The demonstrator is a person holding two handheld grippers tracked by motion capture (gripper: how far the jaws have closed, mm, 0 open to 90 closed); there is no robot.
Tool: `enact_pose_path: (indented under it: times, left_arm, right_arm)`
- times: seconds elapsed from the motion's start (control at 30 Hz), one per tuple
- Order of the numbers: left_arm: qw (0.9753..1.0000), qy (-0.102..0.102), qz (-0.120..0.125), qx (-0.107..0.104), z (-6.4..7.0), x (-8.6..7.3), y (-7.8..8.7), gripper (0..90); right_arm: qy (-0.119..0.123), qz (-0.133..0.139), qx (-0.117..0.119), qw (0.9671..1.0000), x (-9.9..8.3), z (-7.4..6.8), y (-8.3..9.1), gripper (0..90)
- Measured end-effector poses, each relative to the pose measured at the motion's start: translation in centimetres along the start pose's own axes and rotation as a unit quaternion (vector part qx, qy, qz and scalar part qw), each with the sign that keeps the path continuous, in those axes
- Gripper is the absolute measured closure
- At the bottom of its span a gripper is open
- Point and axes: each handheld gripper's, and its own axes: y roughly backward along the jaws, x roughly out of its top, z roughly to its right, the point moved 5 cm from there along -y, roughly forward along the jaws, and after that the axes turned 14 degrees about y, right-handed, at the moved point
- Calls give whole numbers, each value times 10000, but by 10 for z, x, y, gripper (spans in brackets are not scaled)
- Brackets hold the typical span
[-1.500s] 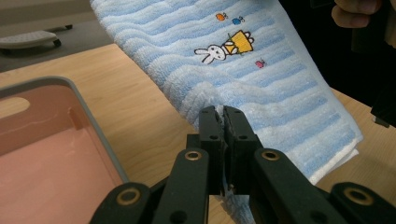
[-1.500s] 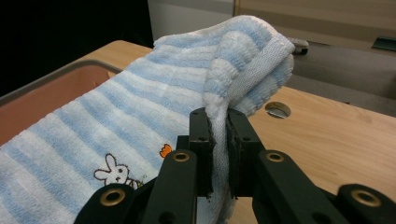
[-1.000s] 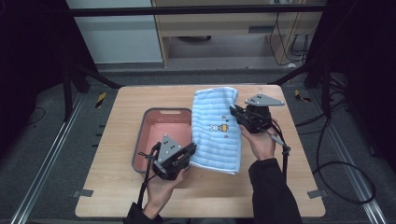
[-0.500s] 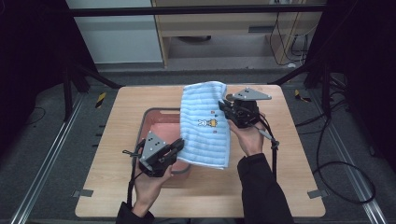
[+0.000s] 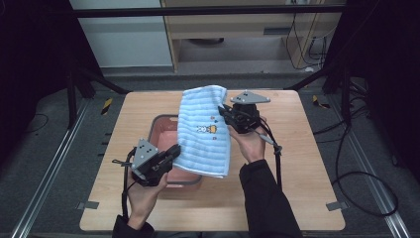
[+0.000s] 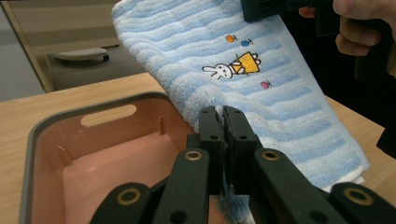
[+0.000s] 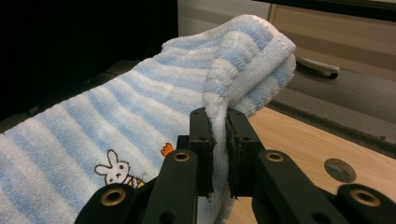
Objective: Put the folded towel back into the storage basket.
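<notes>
- Fingers of the left gripper (image 5: 171,153) and the right gripper (image 5: 224,112) are both clamped on the blue striped towel (image 5: 204,130) in the high view, which hangs stretched between them above the wooden surface (image 5: 297,168). Over the past second the cloth has swung leftward, off the bare wood, and now drapes across the pink bin (image 5: 166,130); the left hand (image 5: 141,191) has drawn back toward the near edge. By the look of it, the towel is being carried to the bin and lowering it in comes next.
- Left gripper view: fingers (image 6: 210,128) are pressed together with a fold of the towel (image 6: 261,93) pinched between them, near its lower edge. The bin (image 6: 84,158) sits just below and looks empty, its handle slot facing the camera. The other hand (image 6: 357,28) holds the cloth's top.
- Right gripper view: fingers (image 7: 201,135) are shut tight on a bunched corner of the towel (image 7: 140,107), its rabbit motif hanging below, clear of the surface (image 7: 299,140).
</notes>
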Motion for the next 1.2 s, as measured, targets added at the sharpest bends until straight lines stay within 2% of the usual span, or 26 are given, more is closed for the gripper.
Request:
enact_pose_path:
  times: [0.17, 0.53, 0.87, 1.2]
  left_arm:
    - [9999, -49, 18, 105, -6, 2, 5, 865]
    - [9994, 40, 33, 330, -30, 3, 17, 865]
    - [9988, 95, 26, 490, -48, 1, 23, 865]
    - [9975, 199, -74, 679, -66, -9, 23, 865]
  right_arm:
    - [0, 21, 44, 10000, 7, -5, -7, 826]
    - [87, 36, 183, 9998, 18, -23, -31, 826]
    - [124, -12, 292, 9995, 21, -36, -52, 825]
    - [155, -86, 383, 9991, 19, -48, -74, 825]
